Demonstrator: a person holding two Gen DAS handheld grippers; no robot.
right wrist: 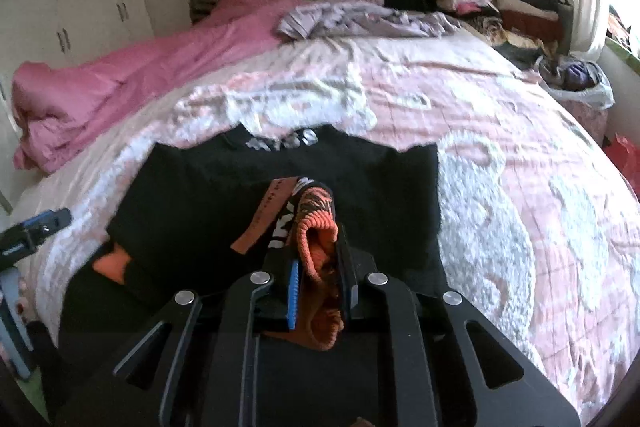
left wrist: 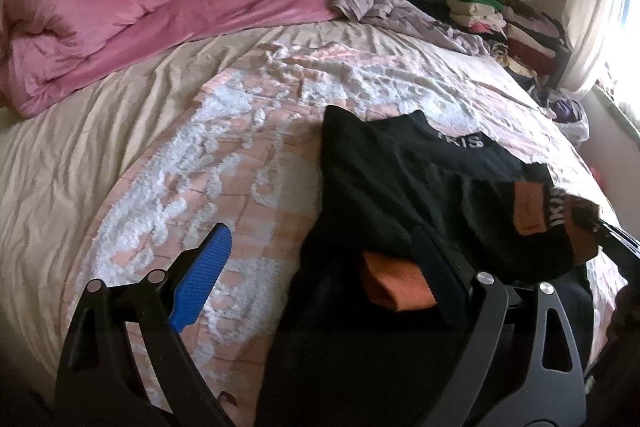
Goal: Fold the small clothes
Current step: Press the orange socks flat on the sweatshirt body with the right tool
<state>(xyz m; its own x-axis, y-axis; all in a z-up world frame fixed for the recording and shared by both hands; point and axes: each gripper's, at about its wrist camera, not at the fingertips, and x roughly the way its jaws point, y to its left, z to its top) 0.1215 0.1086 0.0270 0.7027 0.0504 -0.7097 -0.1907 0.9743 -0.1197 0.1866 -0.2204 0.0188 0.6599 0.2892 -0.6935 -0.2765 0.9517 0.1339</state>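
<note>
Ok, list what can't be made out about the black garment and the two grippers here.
- Black garment: near part hidden behind the gripper bodies in both views, so its full shape is unclear.
- Collar lettering: blurred in the right wrist view, partly cut off by a fold in the left.
- Orange cuff: its end is covered by the right gripper fingers.
- Left gripper: right finger's pad faces away.
</note>
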